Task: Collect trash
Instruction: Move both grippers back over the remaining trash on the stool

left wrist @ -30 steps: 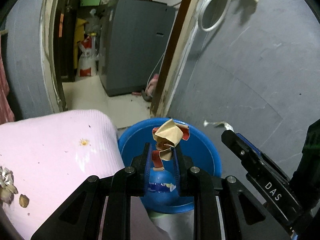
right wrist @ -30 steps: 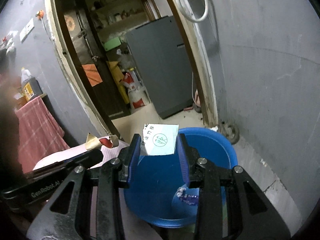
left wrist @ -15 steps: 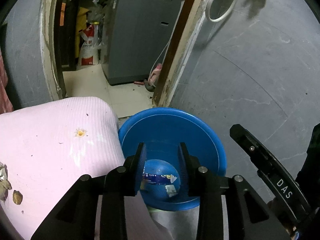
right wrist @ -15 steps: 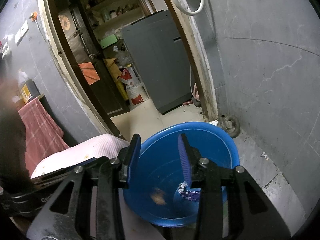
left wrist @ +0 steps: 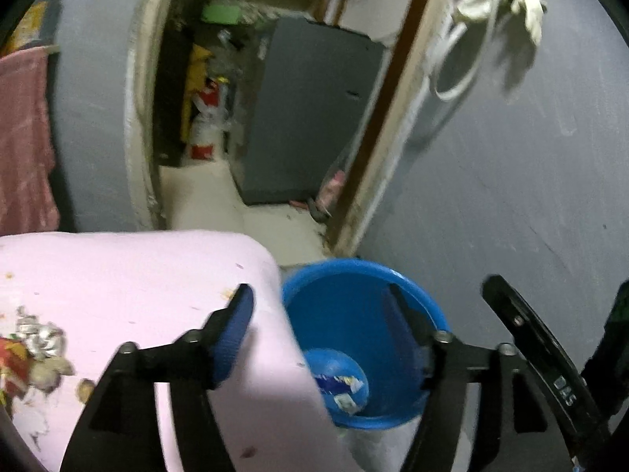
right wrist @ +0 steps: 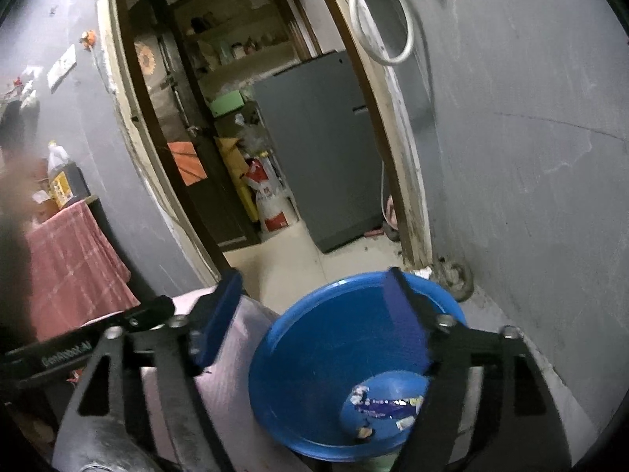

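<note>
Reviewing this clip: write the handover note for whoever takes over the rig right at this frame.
Left tool: open, empty, straddling the edge of the pink cloth and the blue bucket.
Right tool: open, empty, over the bucket.
Done: some scraps lie at the bucket's bottom.
Left: a pile of wrappers and shells sits on the cloth's left side. Pick it up and drop it in the bucket.

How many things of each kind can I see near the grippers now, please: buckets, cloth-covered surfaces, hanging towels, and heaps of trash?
Round blue plastic bucket: 1
Pink cloth-covered surface: 1
Hanging pink towel: 1
Heap of crumpled wrappers and scraps on the pink cloth: 1
Open two-finger grippers, left gripper and right gripper: 2
Total: 6
</note>
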The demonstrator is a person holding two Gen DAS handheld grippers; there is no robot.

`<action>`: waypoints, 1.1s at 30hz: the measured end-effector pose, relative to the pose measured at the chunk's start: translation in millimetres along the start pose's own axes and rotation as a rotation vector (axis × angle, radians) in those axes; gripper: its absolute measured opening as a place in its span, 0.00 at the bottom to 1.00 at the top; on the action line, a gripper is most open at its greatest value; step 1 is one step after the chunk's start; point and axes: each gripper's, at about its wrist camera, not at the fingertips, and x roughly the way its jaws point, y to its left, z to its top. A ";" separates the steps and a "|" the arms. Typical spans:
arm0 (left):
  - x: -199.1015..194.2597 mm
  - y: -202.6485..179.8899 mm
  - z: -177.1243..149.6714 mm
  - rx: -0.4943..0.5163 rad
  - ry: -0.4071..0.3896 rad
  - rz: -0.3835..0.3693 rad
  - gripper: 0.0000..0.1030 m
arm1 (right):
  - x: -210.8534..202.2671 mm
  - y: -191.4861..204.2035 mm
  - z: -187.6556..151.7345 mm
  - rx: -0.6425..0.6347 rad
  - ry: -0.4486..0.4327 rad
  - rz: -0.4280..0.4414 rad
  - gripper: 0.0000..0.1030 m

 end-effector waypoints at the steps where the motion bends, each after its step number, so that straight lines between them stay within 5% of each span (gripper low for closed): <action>1: -5.5 2.8 0.1 -0.006 -0.019 0.009 0.73 | -2.5 3.2 0.6 -0.004 -0.017 0.008 0.85; 7: -39.9 21.9 2.9 -0.026 -0.142 0.082 0.92 | -14.8 23.8 2.0 -0.054 -0.097 0.049 0.98; 20: -105.6 60.4 -17.4 -0.002 -0.319 0.232 0.98 | -47.0 83.4 -4.9 -0.166 -0.275 0.209 1.00; 33: -164.0 101.2 -49.6 -0.037 -0.402 0.373 0.98 | -51.6 145.2 -21.9 -0.289 -0.279 0.349 1.00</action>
